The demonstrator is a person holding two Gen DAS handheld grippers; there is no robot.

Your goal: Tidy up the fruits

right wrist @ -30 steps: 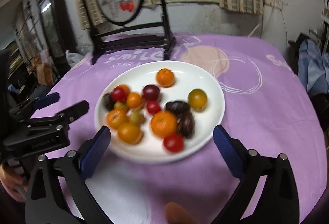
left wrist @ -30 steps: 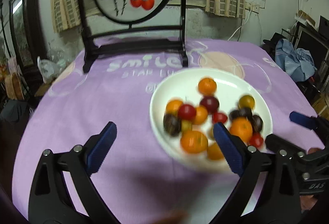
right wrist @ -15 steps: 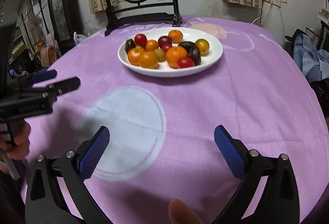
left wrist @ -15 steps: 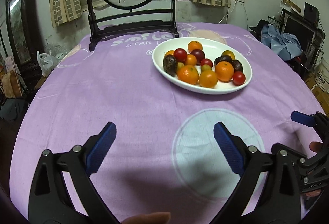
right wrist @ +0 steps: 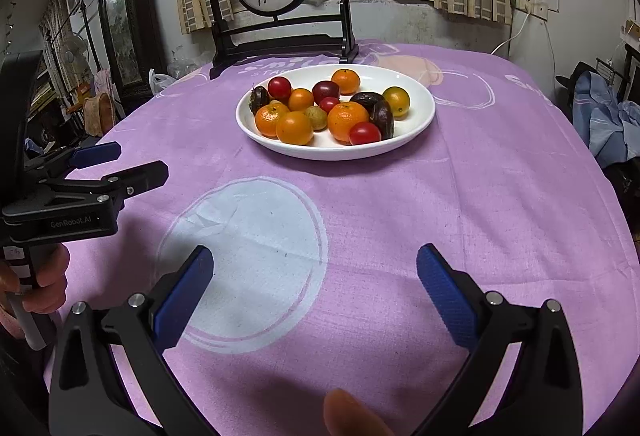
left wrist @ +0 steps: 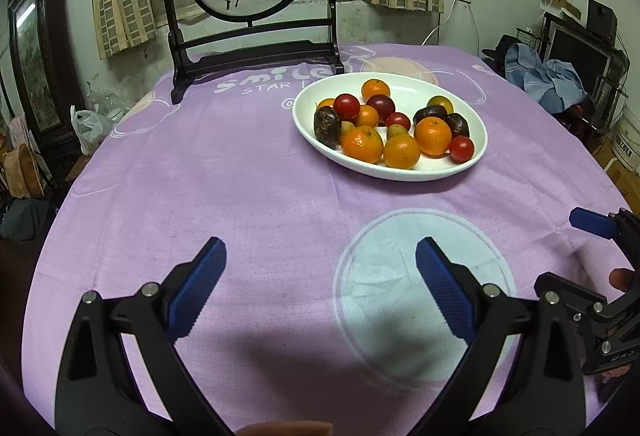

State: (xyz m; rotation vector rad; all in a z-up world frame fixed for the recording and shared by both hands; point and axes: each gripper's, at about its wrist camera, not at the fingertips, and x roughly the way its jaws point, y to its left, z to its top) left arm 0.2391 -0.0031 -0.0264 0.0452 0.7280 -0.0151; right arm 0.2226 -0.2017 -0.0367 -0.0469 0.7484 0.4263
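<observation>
White plate (left wrist: 472, 161) ahead of my jaws holds every fruit (left wrist: 362, 143); left gripper (left wrist: 320, 272) and right gripper (right wrist: 316, 274) gape empty; sorted or unsorted, I cannot tell.

White oval plate (right wrist: 416, 123) sits flat on the purple-clothed table (right wrist: 440, 215), far side, just in front of a dark-framed screen. All fruit is heaped on it, mostly touching. Oranges: two at the near-left rim (right wrist: 295, 127) (right wrist: 270, 119), one larger centre-front (right wrist: 347, 120), one at the back (right wrist: 345, 81), one small mid-left (right wrist: 301, 99). Red tomatoes: near edge (right wrist: 364, 133), back-left (right wrist: 279, 87), small one in the centre (right wrist: 329, 104). Dark wrinkled passion fruit: one far left (right wrist: 259, 99), two right of centre (right wrist: 382, 119). One plum (right wrist: 325, 91), one yellow-green fruit on the right (right wrist: 396, 101), a pale greenish one in the middle (right wrist: 316, 117).
</observation>
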